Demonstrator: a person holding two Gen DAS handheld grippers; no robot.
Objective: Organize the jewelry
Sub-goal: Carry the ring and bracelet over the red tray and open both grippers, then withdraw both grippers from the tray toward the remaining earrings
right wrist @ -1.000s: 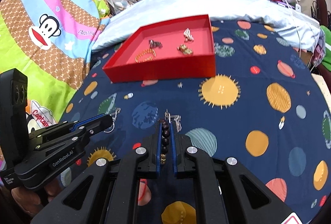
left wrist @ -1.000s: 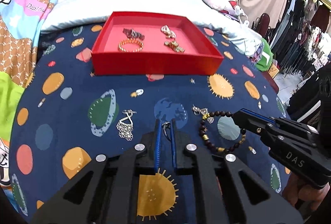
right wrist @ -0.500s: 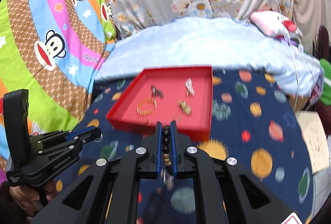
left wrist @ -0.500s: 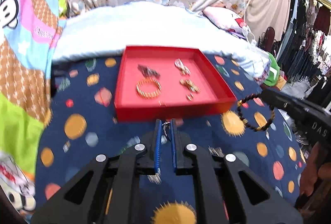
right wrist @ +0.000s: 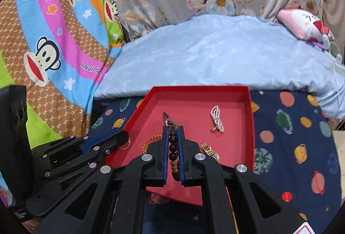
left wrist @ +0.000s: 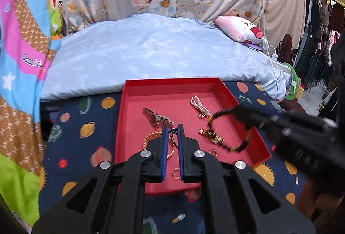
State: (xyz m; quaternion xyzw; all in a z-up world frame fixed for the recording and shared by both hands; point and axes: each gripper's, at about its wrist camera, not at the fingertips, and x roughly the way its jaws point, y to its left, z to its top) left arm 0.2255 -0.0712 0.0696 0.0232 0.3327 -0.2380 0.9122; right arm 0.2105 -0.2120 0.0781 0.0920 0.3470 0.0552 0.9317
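A bedroom at home: a bed (left wrist: 151,57) with cartoon sheets (right wrist: 54,39), a plush pillow (left wrist: 239,29), hanging clothes (left wrist: 319,29).

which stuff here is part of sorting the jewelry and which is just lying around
Part of the job:
- red tray
- beaded bracelet clamped in the right gripper
- small ring piece pinched in the left gripper
- silver watch, pearl strand, gold watch and gold bracelet in the tray

Just lying about:
- light blue bedding
- pink plush pillow
- planet-print blanket
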